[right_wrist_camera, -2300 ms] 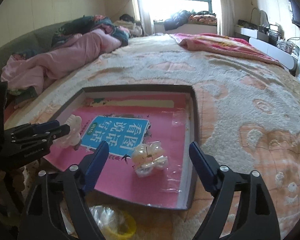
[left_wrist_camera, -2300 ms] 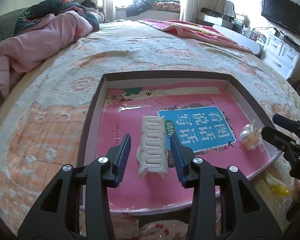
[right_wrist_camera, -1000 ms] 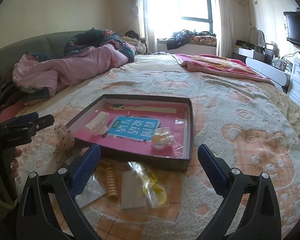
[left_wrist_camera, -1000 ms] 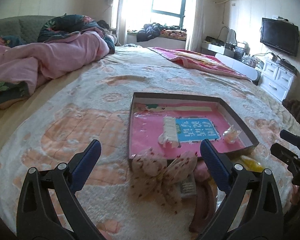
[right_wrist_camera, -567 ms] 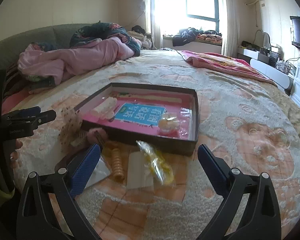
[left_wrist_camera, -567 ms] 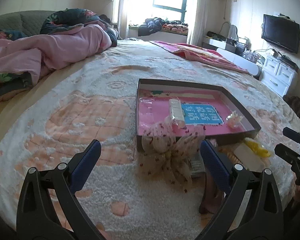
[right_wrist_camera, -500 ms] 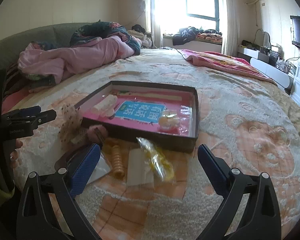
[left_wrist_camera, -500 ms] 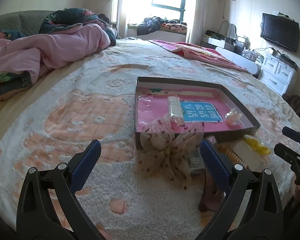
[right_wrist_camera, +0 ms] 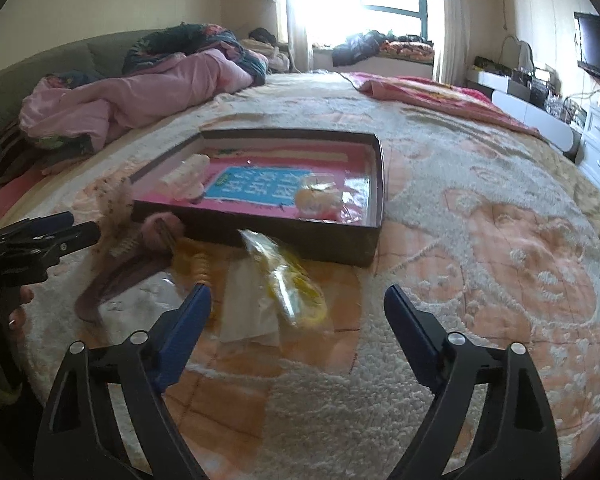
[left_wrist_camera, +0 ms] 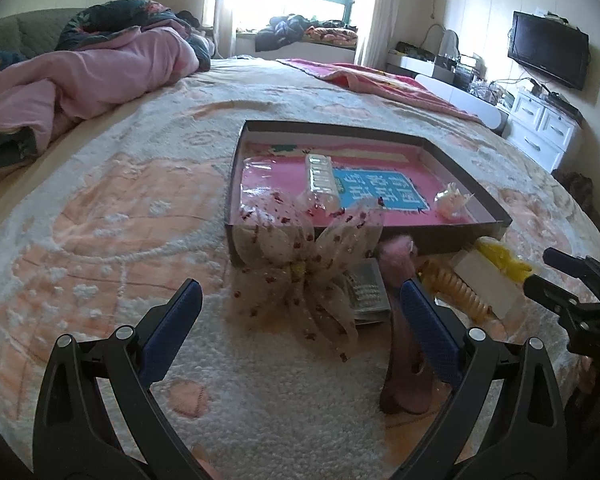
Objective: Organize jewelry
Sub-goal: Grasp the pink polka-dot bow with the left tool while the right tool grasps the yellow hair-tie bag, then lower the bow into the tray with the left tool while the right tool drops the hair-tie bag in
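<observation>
Your left gripper [left_wrist_camera: 298, 322] hangs low over the blanket with its jaws spread wide and nothing between them, facing the dotted gauze bow [left_wrist_camera: 306, 264] that lies against the near wall of the box [left_wrist_camera: 466, 178]. That wide spread suits the bow, I'd judge: it is floppy and broad, so you will want to close on its yellow knot rather than on a loose wing.

Your right gripper [right_wrist_camera: 298, 316] is likewise parted and empty, held just short of the yellow bagged piece [right_wrist_camera: 286, 276], which rests on a white card [right_wrist_camera: 250, 300] in front of the box.

Between bow and card, all still outside the box and close to its near wall, lie a small comb clip [left_wrist_camera: 366, 290], a mauve hair claw [left_wrist_camera: 404, 340] with a pink pompom [left_wrist_camera: 398, 254] at its far end, and an amber spiral tie [left_wrist_camera: 460, 290]. They are heaped and overlapping, so lifting one may drag a neighbour.

Inside the box, the cream claw clip [left_wrist_camera: 320, 178] lies toward the left on the pink book, and a small wrapped peach piece [left_wrist_camera: 452, 200] sits near the right wall. They lie well apart, which leaves open floor between them for the heap outside.

So two pieces look sorted and about five wait. The bow seems the natural next pick for your left side.
</observation>
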Tool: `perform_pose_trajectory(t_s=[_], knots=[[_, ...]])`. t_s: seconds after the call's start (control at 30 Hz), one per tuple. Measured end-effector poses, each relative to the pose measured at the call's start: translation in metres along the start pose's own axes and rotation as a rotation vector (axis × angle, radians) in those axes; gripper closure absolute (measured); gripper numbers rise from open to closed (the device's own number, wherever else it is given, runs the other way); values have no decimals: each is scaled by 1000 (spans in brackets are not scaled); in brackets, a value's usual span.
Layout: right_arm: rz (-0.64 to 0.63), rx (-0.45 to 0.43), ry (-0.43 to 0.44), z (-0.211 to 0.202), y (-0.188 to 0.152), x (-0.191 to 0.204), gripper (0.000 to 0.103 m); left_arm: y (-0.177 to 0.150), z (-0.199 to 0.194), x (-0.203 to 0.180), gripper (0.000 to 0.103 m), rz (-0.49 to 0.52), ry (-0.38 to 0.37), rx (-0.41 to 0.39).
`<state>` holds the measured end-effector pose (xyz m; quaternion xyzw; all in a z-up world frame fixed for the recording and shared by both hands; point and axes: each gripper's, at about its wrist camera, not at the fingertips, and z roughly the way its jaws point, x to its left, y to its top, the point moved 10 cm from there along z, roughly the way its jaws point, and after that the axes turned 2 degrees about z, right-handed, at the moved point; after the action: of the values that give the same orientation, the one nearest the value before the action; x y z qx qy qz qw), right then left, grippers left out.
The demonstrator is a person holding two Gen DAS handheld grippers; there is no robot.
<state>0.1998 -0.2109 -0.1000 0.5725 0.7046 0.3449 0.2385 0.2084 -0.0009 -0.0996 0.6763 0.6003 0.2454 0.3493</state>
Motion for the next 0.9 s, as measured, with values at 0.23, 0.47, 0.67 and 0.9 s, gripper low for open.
perform_pose_trajectory(t_s=[0.23,0.47,0.67,0.9], knots=[[24,49,7,25,-3,-7,32,2,16,-1,12,-26,-17,12],[21,46,43,33,3,-2,52,6,28,6,18,-102,-65,35],[2,38,58,31,5,2,66,3,33,9,46,-134,-83,55],[41,37,29,24,4,-11,72,2,30,7,75,-103,-74,59]])
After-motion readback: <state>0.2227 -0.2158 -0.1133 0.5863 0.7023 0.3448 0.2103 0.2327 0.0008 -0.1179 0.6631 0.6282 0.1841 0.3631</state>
